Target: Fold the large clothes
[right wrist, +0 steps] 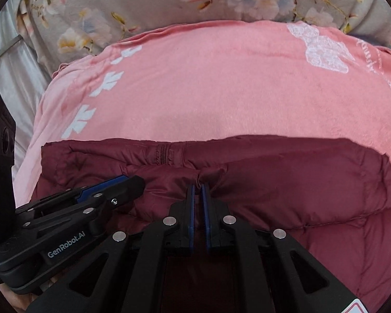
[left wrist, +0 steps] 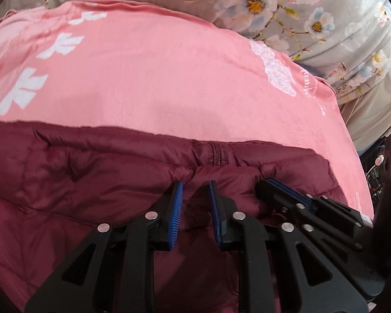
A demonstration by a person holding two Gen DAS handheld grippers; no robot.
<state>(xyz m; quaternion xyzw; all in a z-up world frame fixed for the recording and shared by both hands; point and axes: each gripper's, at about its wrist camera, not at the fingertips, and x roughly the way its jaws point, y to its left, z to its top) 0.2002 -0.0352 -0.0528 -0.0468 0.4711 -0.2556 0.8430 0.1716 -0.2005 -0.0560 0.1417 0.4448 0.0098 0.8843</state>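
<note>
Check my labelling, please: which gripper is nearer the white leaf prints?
Left. The left gripper is over the maroon jacket, toward the white leaf prints; the right gripper pinches it farther away.

Lettering showing on one gripper and on the pink blanket

White lettering reading "GenRobot.AI" is showing on the black body of the left gripper [right wrist: 112,185], which is reaching in from the left side of the right wrist view. Thin white script is running along the right edge of the pink blanket [right wrist: 221,91] beside a white lace-like print, but it is curving away and staying too small and blurred to read in either view; the bold white shapes lining the blanket's left side are looking like leaf motifs, not letters.
</note>
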